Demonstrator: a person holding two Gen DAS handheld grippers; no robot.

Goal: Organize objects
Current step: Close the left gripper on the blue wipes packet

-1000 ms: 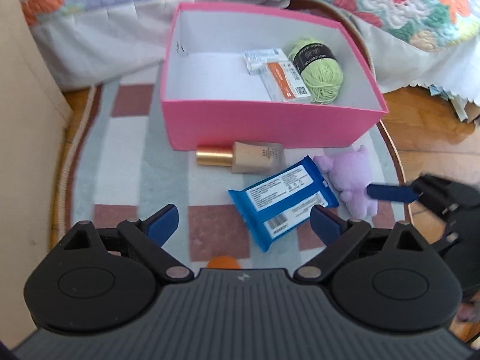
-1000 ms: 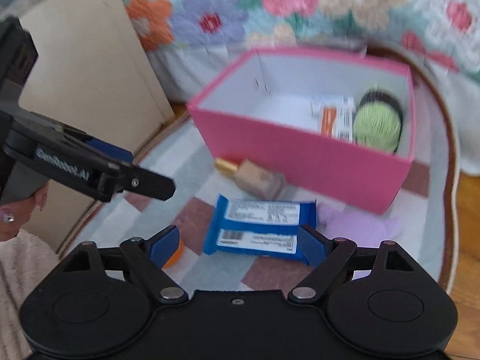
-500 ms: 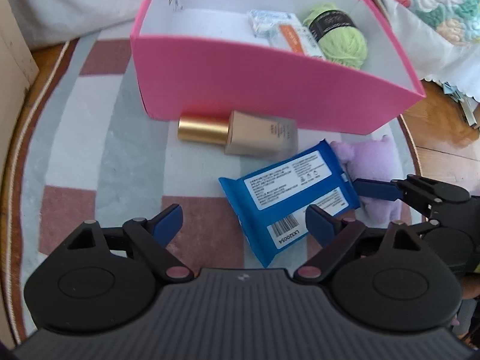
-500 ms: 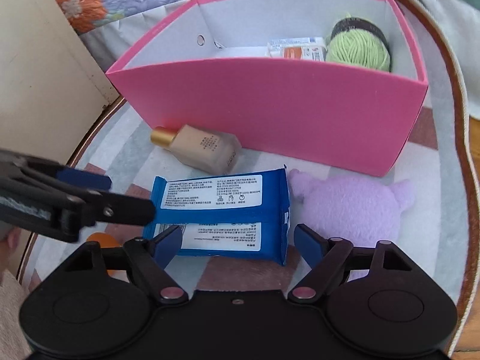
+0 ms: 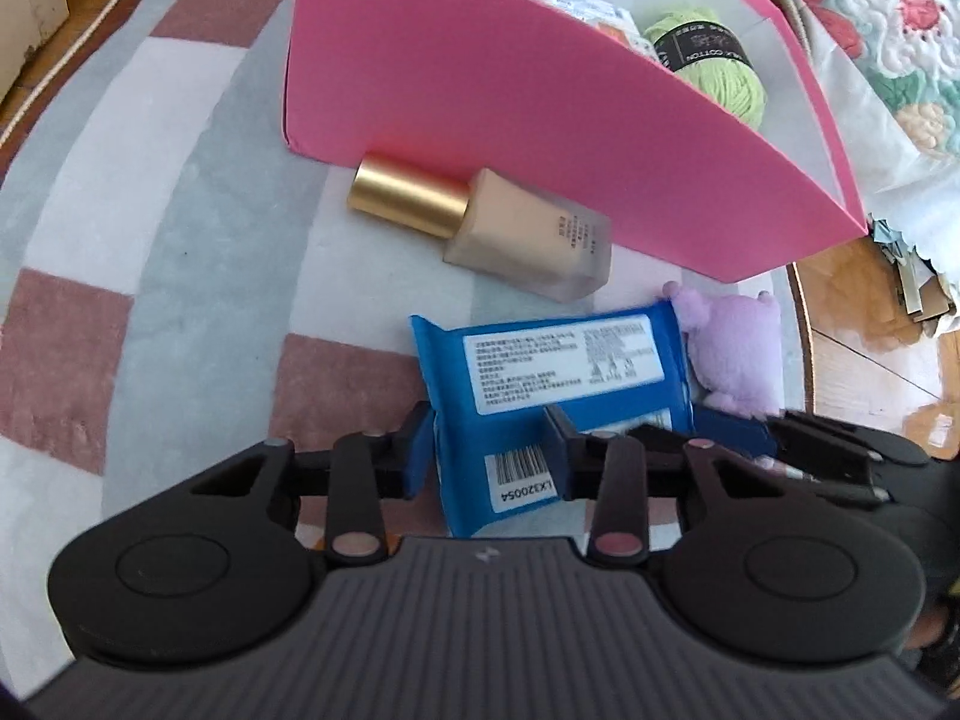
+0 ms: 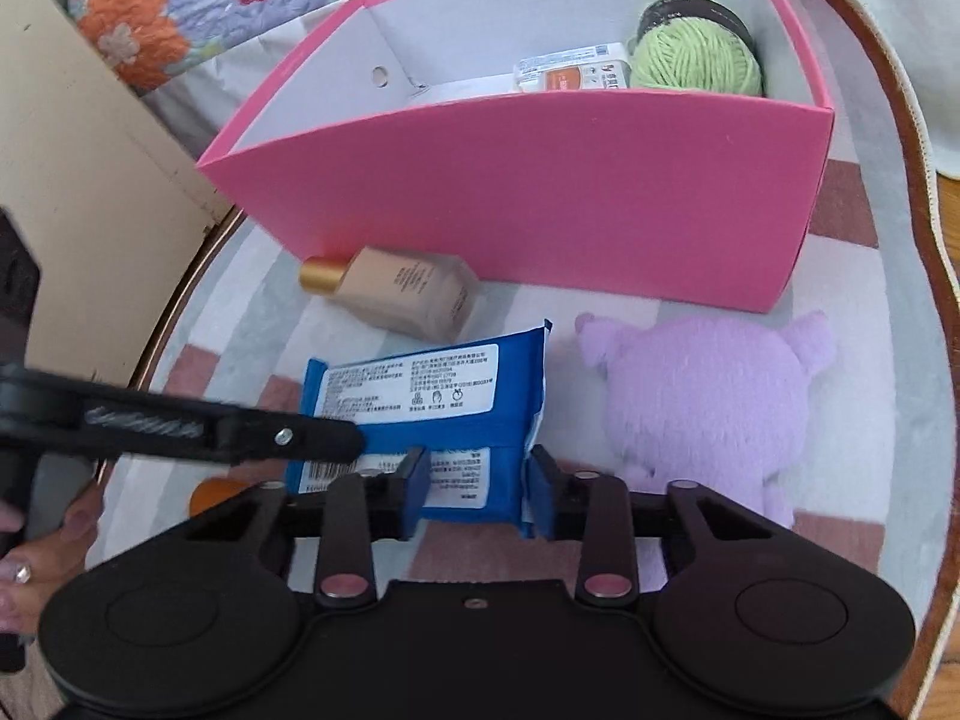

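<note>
Both grippers have just closed onto the blue wet-wipes pack [image 5: 558, 384] on the checked rug [image 5: 180, 276]. Left gripper [image 5: 489, 450] pinches its barcode end; right gripper [image 6: 474, 483] pinches the opposite end, pads pressing the wrapper. Pack lies just before the pink box [image 6: 540, 192], between foundation bottle [image 6: 399, 294] and purple plush toy [image 6: 714, 408].

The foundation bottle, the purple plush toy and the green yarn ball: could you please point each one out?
foundation bottle [image 5: 534, 243], left wrist view, on its frosted body.
purple plush toy [image 6: 714, 414], right wrist view, on its back.
green yarn ball [image 6: 690, 63], right wrist view, on its wound strands.
</note>
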